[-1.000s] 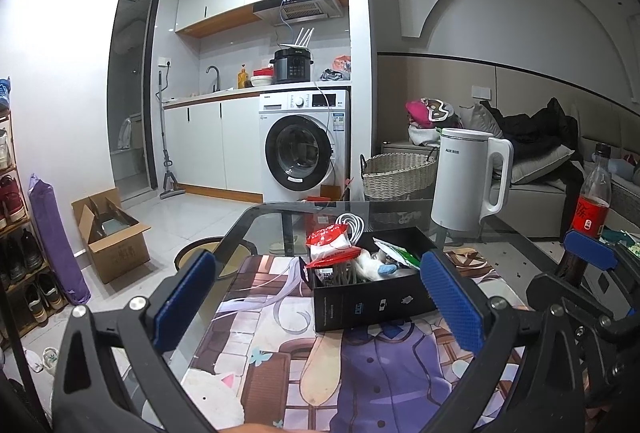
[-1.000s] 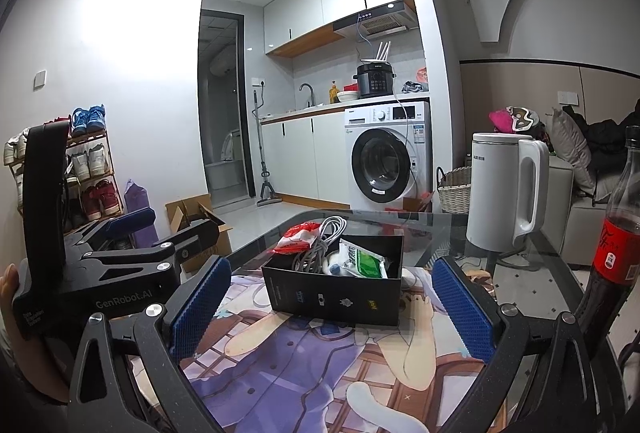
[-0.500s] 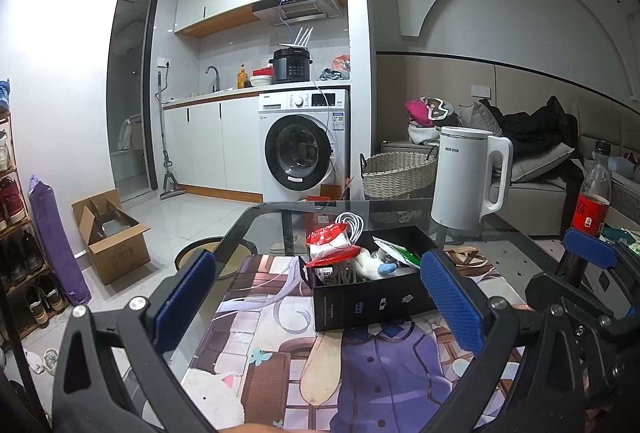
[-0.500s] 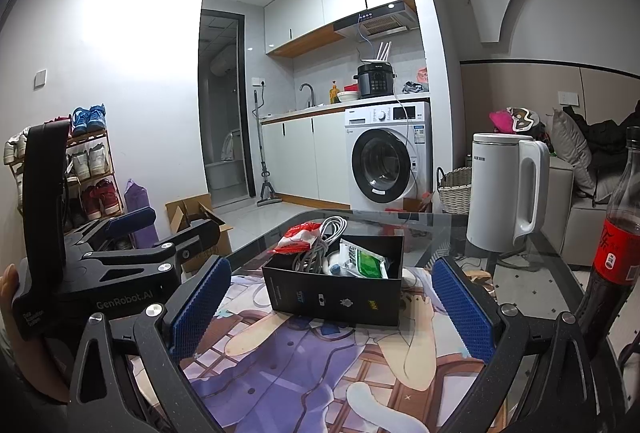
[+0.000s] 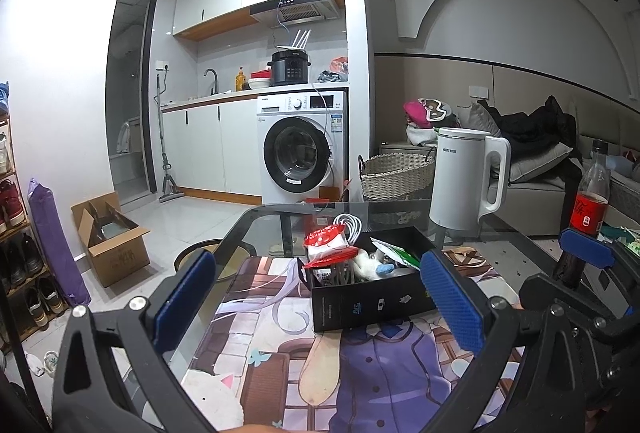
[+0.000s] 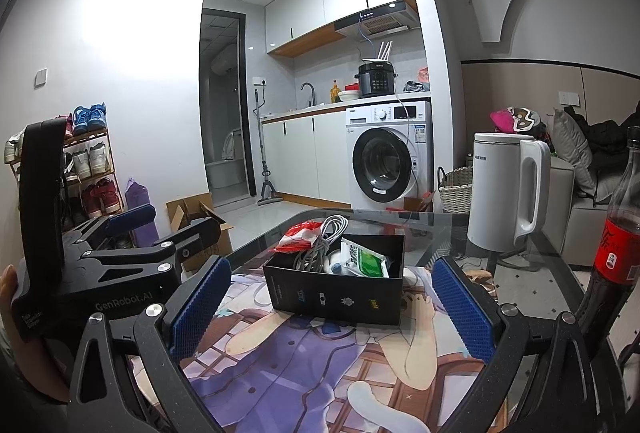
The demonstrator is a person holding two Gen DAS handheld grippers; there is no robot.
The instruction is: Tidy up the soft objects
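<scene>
A black open box (image 5: 370,303) (image 6: 336,299) stands on an illustrated mat on the glass table. It holds a red and white packet (image 5: 327,243) (image 6: 299,233), a coiled white cable (image 6: 326,241), a green and white packet (image 6: 365,260) (image 5: 396,255) and a white soft item with a blue bit (image 5: 378,267). My left gripper (image 5: 320,297) is open and empty, short of the box. My right gripper (image 6: 332,307) is open and empty, also short of the box. The left gripper's body (image 6: 92,273) shows at the left of the right wrist view.
A white kettle (image 5: 466,179) (image 6: 506,193) stands on the glass behind the box. A cola bottle (image 5: 586,209) (image 6: 616,245) stands at the right. The glass table's far edge (image 5: 304,207) lies beyond the box. A wicker basket (image 5: 394,177) and cardboard box (image 5: 110,239) sit on the floor.
</scene>
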